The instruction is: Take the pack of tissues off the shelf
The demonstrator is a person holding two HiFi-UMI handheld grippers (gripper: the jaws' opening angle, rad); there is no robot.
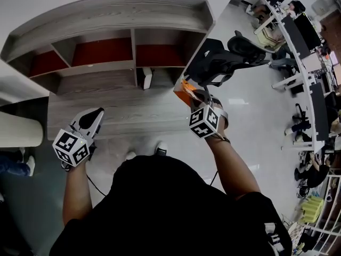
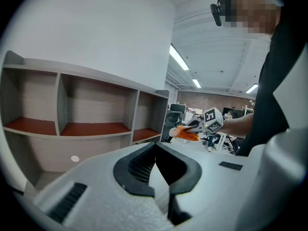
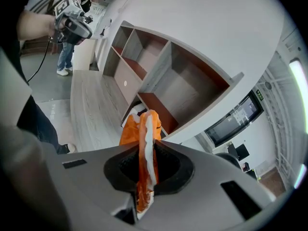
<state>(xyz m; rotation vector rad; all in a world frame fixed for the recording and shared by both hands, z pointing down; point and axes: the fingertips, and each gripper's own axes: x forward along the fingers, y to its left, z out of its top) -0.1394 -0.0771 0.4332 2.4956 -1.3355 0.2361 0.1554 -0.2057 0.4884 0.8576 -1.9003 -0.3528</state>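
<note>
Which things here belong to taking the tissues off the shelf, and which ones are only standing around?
Belong to the job:
pack of tissues, gripped in the right tool
shelf

Only standing around:
office chair
desks
left tool, shut and empty

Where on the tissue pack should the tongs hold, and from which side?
Pinch the tissue pack across its flat faces near one end, coming edge-on, as the right tongs do: it looks thin and soft, so its narrow edge fits between nearly shut jaws.
</note>
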